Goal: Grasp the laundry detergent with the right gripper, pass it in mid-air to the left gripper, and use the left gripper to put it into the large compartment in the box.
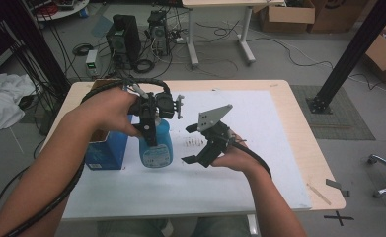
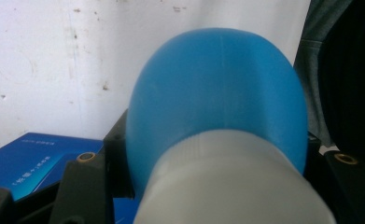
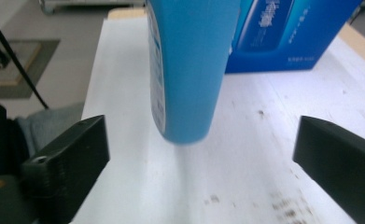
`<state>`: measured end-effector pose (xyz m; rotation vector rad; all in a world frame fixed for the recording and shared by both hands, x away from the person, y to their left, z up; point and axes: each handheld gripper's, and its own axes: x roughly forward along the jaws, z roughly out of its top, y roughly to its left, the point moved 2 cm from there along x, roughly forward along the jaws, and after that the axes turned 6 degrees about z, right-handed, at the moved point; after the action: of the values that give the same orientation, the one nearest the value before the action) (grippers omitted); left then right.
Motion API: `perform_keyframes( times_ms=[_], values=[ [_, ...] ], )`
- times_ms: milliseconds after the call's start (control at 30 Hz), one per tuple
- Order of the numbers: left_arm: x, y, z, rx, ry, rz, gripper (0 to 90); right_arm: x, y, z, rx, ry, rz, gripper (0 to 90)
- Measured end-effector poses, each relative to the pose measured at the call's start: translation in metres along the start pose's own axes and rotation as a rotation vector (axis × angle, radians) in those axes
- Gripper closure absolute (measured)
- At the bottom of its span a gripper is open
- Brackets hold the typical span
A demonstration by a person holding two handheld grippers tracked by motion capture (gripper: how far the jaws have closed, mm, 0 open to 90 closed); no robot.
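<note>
**Blue bottle rides on one grip alone**

High view: the left gripper (image 1: 153, 118) clamps the blue bottle (image 1: 156, 144) near its top, over the white sheet (image 1: 259, 163) on the table (image 1: 299, 118), just beside the blue box (image 1: 106, 148). The right gripper (image 1: 193, 144) hangs beside the bottle with its jaws spread wide and nothing between them. My worry is that the bottle, held only high up, could swing or slip out of the left jaws and topple onto the sheet or knock the box.

Left gripper view: the bottle's rounded blue shoulder (image 2: 217, 93) and pale neck (image 2: 231, 182) sit tight between the black jaws, pressed on both sides. The box (image 2: 31, 161) lies low at the left. If that squeeze loosens, nothing else catches the bottle.

Right gripper view: the jaws stand far apart and empty; the bottle's base (image 3: 187, 84) looks to hang just clear of the sheet (image 3: 245, 177), ahead of them, untouched. A careless closing here could bump the base sideways.
</note>
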<state>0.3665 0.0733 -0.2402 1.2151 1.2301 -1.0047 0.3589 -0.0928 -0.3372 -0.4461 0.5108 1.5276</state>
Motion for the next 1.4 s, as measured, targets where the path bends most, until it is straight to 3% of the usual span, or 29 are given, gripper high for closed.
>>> perform_keyframes(
  times_ms=[300, 367, 567, 633, 767, 967, 1067, 1100, 1167, 1233, 1400],
  values=[
    [-0.013, 0.013, -0.016, -0.078, 0.000, -0.025, 38.4, -0.025, -0.011, 0.014, -0.013, 0.268, 0.040, 0.0],
    [-0.019, 0.016, -0.023, -0.119, -0.007, -0.043, 38.4, -0.031, -0.013, 0.017, -0.010, 0.367, 0.048, 0.0],
    [-0.043, 0.026, -0.039, -0.221, -0.004, -0.055, 38.4, -0.041, -0.019, 0.018, -0.002, 0.569, 0.046, 0.0],
    [-0.054, 0.030, -0.046, -0.286, -0.007, -0.061, 38.4, -0.047, -0.022, 0.017, 0.003, 0.626, 0.038, 0.0],
    [-0.077, 0.040, -0.060, -0.407, -0.009, -0.074, 38.4, -0.058, -0.027, 0.016, 0.012, 0.686, 0.028, 0.0],
    [-0.109, 0.052, -0.084, -0.588, -0.008, -0.060, 38.4, -0.071, -0.030, 0.016, 0.021, 0.739, 0.011, 0.0],
    [-0.123, 0.058, -0.096, -0.692, 0.002, -0.045, 38.4, -0.075, -0.031, 0.014, 0.021, 0.766, 0.004, 0.0],
    [-0.126, 0.061, -0.101, -0.755, 0.004, -0.043, 38.4, -0.075, -0.031, 0.013, 0.022, 0.773, 0.004, 0.0],
    [-0.131, 0.065, -0.109, -0.808, 0.028, -0.045, 38.5, -0.076, -0.032, 0.010, 0.029, 0.786, 0.004, 0.0],
    [-0.133, 0.070, -0.119, -0.911, 0.049, -0.063, 38.4, -0.076, -0.032, 0.009, 0.029, 0.795, 0.006, 0.0],
    [-0.133, 0.077, -0.132, -1.025, 0.061, -0.047, 38.4, -0.075, -0.031, 0.009, 0.023, 0.803, 0.009, 0.0]
  ],
)
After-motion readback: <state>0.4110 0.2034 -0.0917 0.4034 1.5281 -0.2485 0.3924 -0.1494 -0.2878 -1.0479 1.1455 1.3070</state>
